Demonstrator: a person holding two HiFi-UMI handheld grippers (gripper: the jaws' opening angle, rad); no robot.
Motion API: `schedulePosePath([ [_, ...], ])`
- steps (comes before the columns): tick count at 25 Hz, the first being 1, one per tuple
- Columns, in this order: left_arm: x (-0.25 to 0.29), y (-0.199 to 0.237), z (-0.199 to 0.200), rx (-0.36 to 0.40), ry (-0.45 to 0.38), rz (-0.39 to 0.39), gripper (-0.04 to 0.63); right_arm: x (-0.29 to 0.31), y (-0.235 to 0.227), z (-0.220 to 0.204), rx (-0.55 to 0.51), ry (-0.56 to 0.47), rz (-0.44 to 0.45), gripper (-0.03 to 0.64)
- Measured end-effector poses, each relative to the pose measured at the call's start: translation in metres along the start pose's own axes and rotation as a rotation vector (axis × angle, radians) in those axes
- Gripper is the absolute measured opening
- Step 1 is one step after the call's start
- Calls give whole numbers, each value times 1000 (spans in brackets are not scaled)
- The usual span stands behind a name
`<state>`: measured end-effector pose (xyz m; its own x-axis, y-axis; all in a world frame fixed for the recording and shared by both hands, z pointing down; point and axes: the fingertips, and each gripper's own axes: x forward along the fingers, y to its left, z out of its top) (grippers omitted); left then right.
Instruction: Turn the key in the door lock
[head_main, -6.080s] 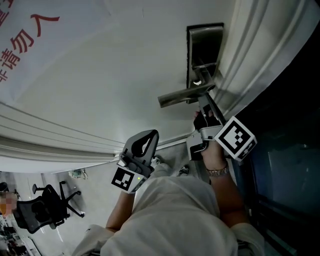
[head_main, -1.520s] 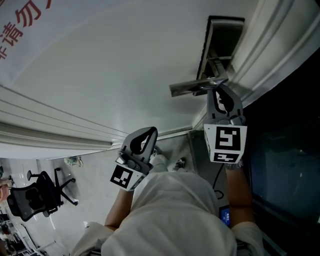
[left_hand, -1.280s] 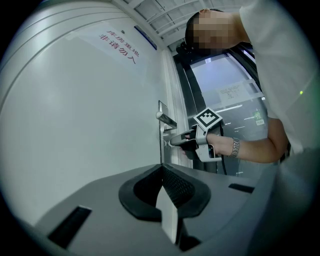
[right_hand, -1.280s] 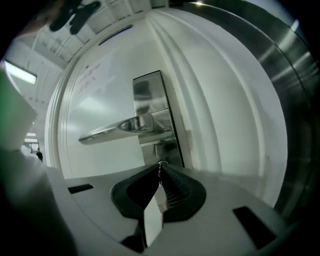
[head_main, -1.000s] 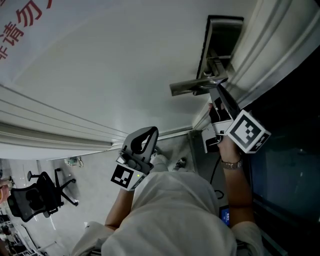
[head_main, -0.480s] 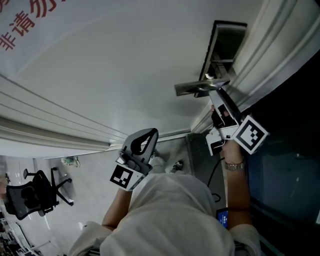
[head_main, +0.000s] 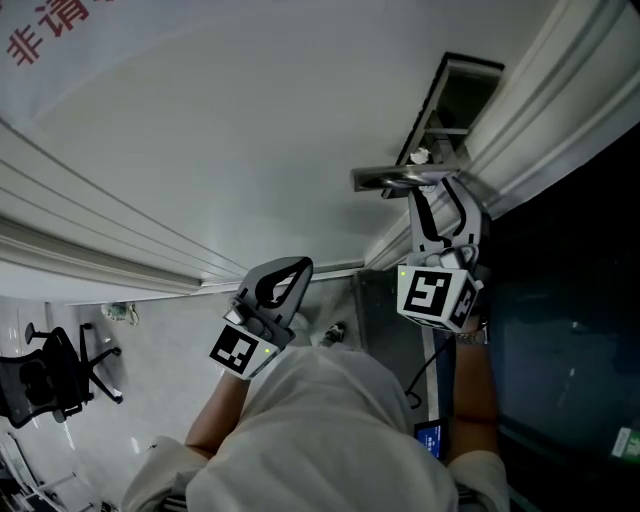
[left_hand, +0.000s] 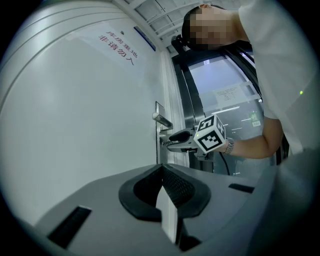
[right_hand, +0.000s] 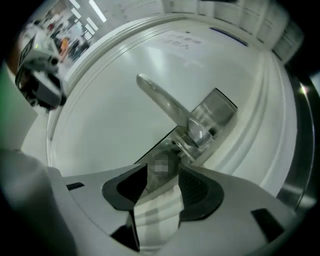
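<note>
The jaws of the right gripper (right_hand: 164, 169) have just been spread apart beneath the door handle (right_hand: 165, 102), with nothing gripped between them. The left gripper (head_main: 298, 265) is held closed and empty at the near left. The turn is judged finished or paused.

Blk office chair (head_main: 35, 385), pale floor (head_main: 150, 372)

Left tongs (head_main: 290, 268) level and closed; right tongs (head_main: 434, 188) just opened, jaws apart around the key (right_hand: 161, 156).

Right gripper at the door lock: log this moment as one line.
right gripper: jaws just opened, apart | key: between them, not gripped, below door handle | left gripper: shut, empty
</note>
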<state>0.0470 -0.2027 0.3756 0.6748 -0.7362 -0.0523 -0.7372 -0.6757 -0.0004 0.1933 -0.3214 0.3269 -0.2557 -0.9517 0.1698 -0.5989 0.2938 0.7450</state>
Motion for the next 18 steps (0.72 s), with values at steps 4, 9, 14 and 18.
schedulePosePath([
  [4, -1, 1, 0, 7, -4, 1, 6, 6, 5, -1, -146, 32, -24, 173],
  [9, -2, 5, 0, 6, 4, 8, 6, 10, 2, 5, -234, 19, -82, 172],
  [14, -4, 7, -3, 0, 12, 11, 6, 13, 5, 6, -340, -4, -108, 121],
  [18, -3, 11, -4, -4, 18, 27, 6, 13, 3, 6, -205, -27, -117, 117],
])
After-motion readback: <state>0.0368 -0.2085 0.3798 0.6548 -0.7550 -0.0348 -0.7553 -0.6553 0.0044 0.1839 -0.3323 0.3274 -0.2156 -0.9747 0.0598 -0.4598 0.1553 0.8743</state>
